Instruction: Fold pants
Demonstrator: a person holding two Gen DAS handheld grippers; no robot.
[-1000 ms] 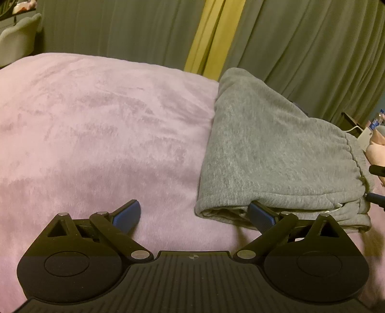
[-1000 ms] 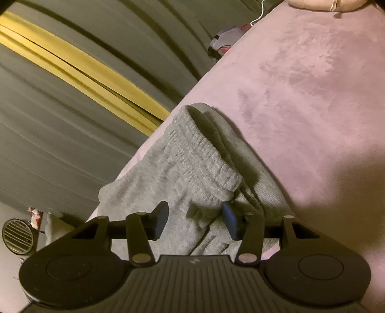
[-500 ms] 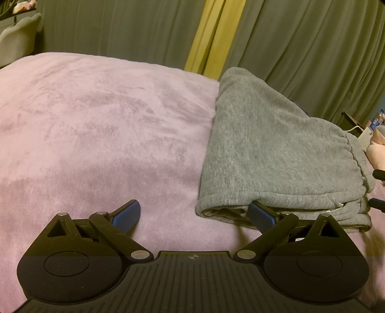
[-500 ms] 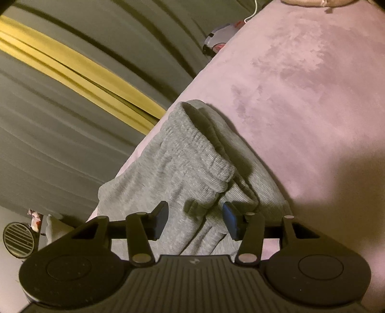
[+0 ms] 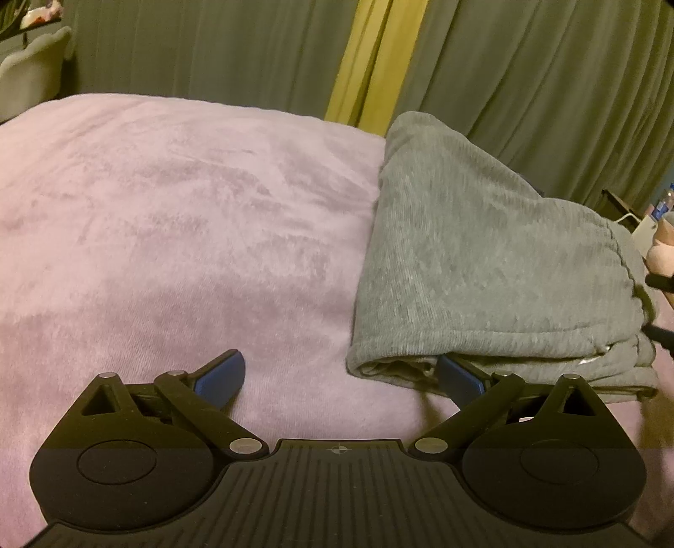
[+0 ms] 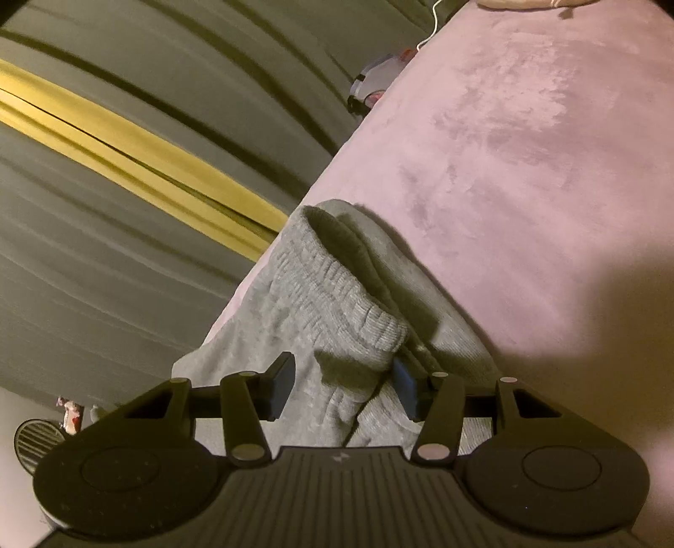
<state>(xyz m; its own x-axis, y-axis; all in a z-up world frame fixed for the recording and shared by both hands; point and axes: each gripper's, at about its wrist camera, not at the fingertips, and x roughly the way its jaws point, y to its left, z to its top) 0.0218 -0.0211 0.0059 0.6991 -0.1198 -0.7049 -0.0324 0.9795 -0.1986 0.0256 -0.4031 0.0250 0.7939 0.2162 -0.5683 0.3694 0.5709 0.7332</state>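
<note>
Grey folded pants (image 5: 484,261) lie on the pink bedspread (image 5: 168,236), toward its right side and far edge. My left gripper (image 5: 337,377) is open at the near folded edge, its right finger against the cloth, its left finger over bare bedspread. My right gripper (image 6: 343,390) is open, its fingers on either side of the ribbed waistband corner (image 6: 366,333) of the pants (image 6: 320,295). Neither gripper holds cloth. The tips of the right gripper (image 5: 659,307) show at the right edge of the left wrist view.
Grey curtains (image 5: 526,84) with a yellow strip (image 5: 362,59) hang behind the bed. A chair (image 5: 29,76) stands at far left. A pink pillow (image 6: 522,3) lies at the head of the bed. A small device (image 6: 370,84) sits beside the bed edge.
My right gripper has opened wider and tilted, with the waistband corner now between its fingers. My left gripper and the pants have stayed nearly still.
</note>
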